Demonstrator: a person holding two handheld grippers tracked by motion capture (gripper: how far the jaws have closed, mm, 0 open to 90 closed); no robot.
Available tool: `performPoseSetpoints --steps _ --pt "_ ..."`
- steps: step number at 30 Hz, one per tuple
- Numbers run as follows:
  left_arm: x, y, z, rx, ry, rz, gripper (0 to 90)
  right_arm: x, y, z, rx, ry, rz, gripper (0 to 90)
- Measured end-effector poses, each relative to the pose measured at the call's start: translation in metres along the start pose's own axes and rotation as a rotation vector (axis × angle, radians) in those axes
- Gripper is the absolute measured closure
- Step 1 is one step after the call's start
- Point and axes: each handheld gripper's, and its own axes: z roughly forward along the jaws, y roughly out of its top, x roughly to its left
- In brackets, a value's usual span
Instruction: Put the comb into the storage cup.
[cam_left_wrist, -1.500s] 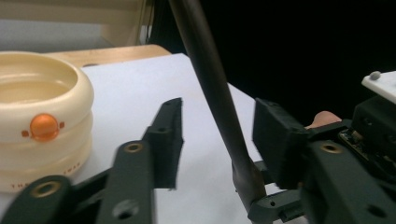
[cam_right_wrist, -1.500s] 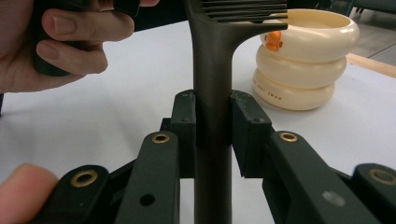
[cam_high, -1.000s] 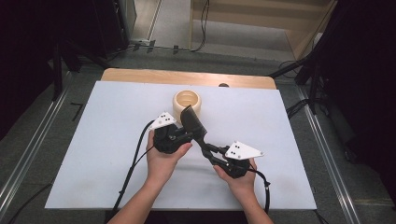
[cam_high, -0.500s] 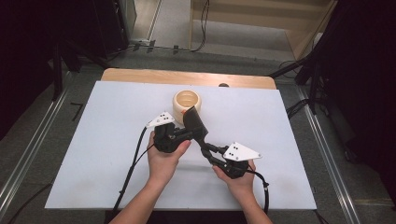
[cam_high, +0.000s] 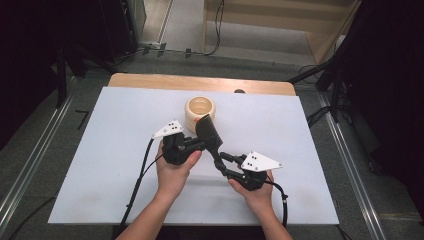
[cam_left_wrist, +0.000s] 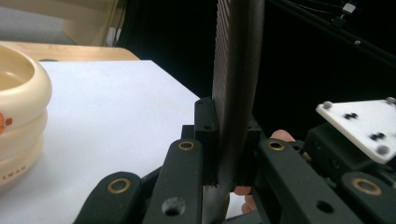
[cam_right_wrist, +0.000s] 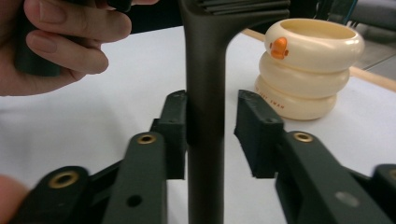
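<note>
A black slotted spatula (cam_high: 207, 131) is held above the white table, its blade up near a cream ringed cup (cam_high: 200, 107) with an orange duck bill. My left gripper (cam_high: 202, 144) is shut on the blade (cam_left_wrist: 236, 70), and both pads press its edge. My right gripper (cam_high: 222, 162) straddles the handle (cam_right_wrist: 205, 116). Its jaws have just been opening: the left pad lies against the handle and the right pad (cam_right_wrist: 254, 133) stands off it with a gap.
The cup (cam_right_wrist: 308, 70) stands on the white sheet (cam_high: 100, 150) just behind the blade. A wooden strip (cam_high: 150, 80) runs along the table's far edge. Cables trail from both grippers toward the front. The other hand (cam_right_wrist: 70, 37) is close above the handle.
Hands, spatula and cup stand where they were; no shift shows in the high view.
</note>
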Motion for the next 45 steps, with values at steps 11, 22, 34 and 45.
performPoseSetpoints --steps 11,22,34,45 --pt "0.003 0.003 -0.006 0.000 0.019 0.022 84.4 -0.012 0.001 -0.008 -0.009 0.068 0.099 6.3" --pt "0.005 0.006 -0.013 -0.001 0.039 0.038 84.4 -0.024 -0.011 -0.032 -0.016 0.029 0.136 0.0" --pt "0.010 0.010 -0.021 -0.006 0.049 0.044 84.4 -0.036 -0.029 -0.062 -0.018 -0.053 0.139 0.0" --pt "0.016 0.019 -0.030 -0.015 0.063 0.048 84.4 -0.044 -0.042 -0.085 -0.011 -0.119 0.144 0.0"
